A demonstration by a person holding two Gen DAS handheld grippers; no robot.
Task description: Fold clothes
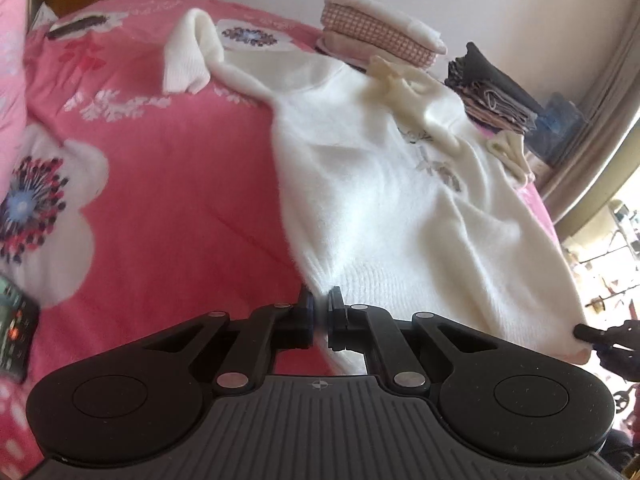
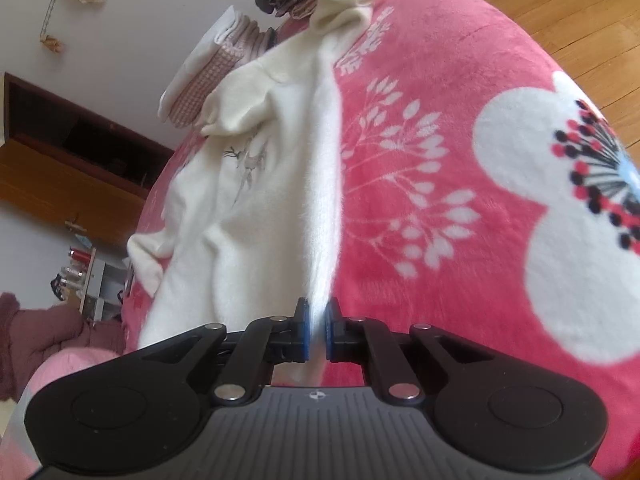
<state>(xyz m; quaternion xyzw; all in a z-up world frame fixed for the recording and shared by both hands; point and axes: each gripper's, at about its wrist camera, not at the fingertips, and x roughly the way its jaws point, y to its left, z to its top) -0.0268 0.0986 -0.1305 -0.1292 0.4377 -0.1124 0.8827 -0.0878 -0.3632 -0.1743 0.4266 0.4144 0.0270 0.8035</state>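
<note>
Lying spread across the pink floral blanket (image 1: 168, 184) of the bed, the white sweater (image 1: 380, 200) is positioned with its hem toward the near edge and its collar toward the far edge. The hem is held at its two corners. The left gripper (image 1: 319, 314) is pressed together on the left hem corner, with white knit pinched between the blue pads. The right gripper (image 2: 316, 328) is likewise closed on the right hem corner, and the sweater's side edge is drawn taut from that point toward the shoulder. One sleeve (image 1: 188, 52) is extended onto the blanket toward the far left corner; the other sleeve (image 2: 344, 0) is laid toward the far right. A grey embroidered motif (image 1: 436, 160) is visible on the chest. Two stacks of folded clothes are placed at the far edge: a checked pink-and-white stack (image 1: 380, 36) and a dark stack (image 1: 492, 88). A dark device (image 1: 14, 328), possibly a remote control, is blurred at the blanket's left edge.
</note>
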